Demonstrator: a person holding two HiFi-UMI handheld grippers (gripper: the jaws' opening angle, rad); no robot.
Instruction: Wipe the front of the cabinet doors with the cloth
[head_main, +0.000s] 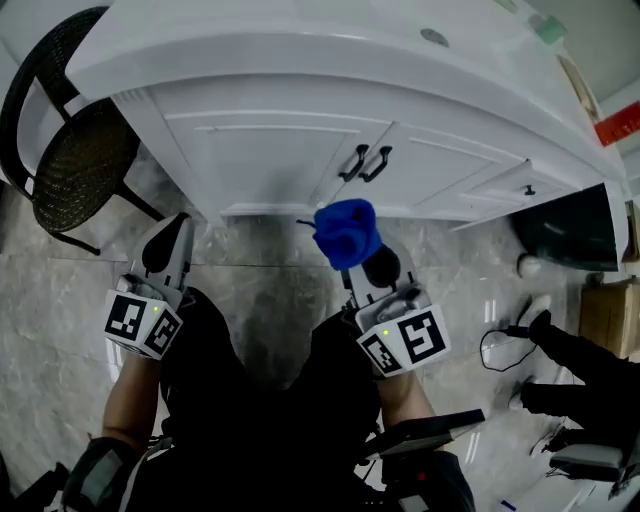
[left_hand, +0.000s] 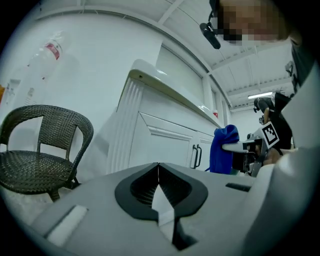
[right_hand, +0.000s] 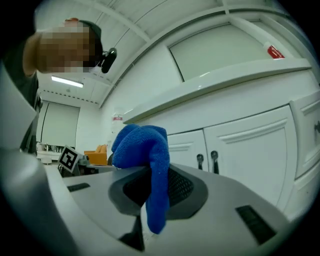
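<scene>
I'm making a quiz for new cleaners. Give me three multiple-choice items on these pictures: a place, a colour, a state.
1. Seen from the head view, where is the wicker chair relative to the cabinet? A. to its left B. to its right C. on top of it
2. What colour is the cloth? A. red B. blue C. white
3. The left tongs are: A. wide open B. shut on the cloth C. shut and empty

Answers: 1 A, it stands by the cabinet's end at the left of the head view. 2 B, it is bright blue in every view. 3 C, their tips meet with nothing between; the cloth is in the right tongs.
</scene>
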